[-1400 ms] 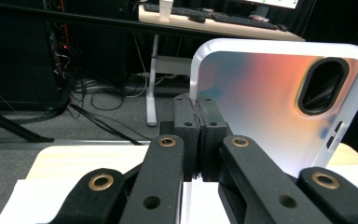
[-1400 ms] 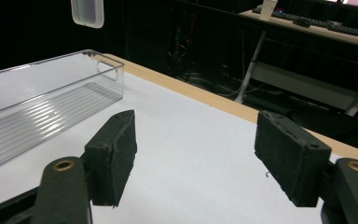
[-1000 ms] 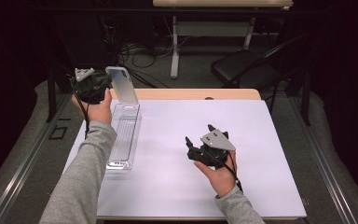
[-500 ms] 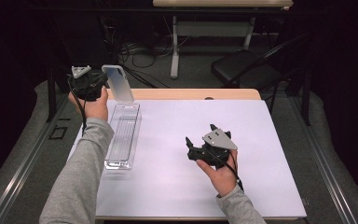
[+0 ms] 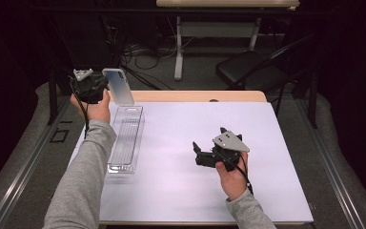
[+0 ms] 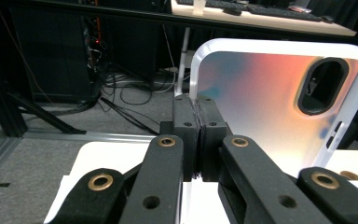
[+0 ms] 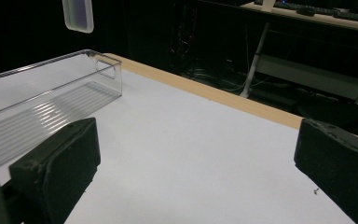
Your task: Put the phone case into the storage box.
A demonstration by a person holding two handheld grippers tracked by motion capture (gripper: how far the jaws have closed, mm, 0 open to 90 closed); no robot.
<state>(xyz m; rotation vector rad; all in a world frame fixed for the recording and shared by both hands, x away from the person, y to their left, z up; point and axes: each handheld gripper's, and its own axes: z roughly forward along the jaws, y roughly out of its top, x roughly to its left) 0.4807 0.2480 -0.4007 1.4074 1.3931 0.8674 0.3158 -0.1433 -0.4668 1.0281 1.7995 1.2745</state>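
Observation:
A phone case (image 5: 118, 87) with a white rim and an iridescent back is held in the air above the far end of a clear plastic tray (image 5: 125, 139). My left gripper (image 5: 100, 87) is shut on the case's edge; in the left gripper view the case (image 6: 270, 98) stands upright past the closed jaws, camera cutout at upper right. My right gripper (image 5: 196, 151) is open, low over the white table top (image 5: 181, 181) at centre right, with nothing between its fingers (image 7: 56, 168). The right gripper view shows the tray (image 7: 42, 112) to the left and the case's lower corner (image 7: 78, 14) at the top.
The long tray lies lengthwise along the table's left side. A wooden strip (image 5: 195, 96) forms the table's far edge. Beyond it are a dark chair (image 5: 248, 71), floor cables and a desk leg (image 5: 178, 47).
The left gripper has carried the phone case a little farther back and left, away from the tray. The right gripper has stayed in place, open.

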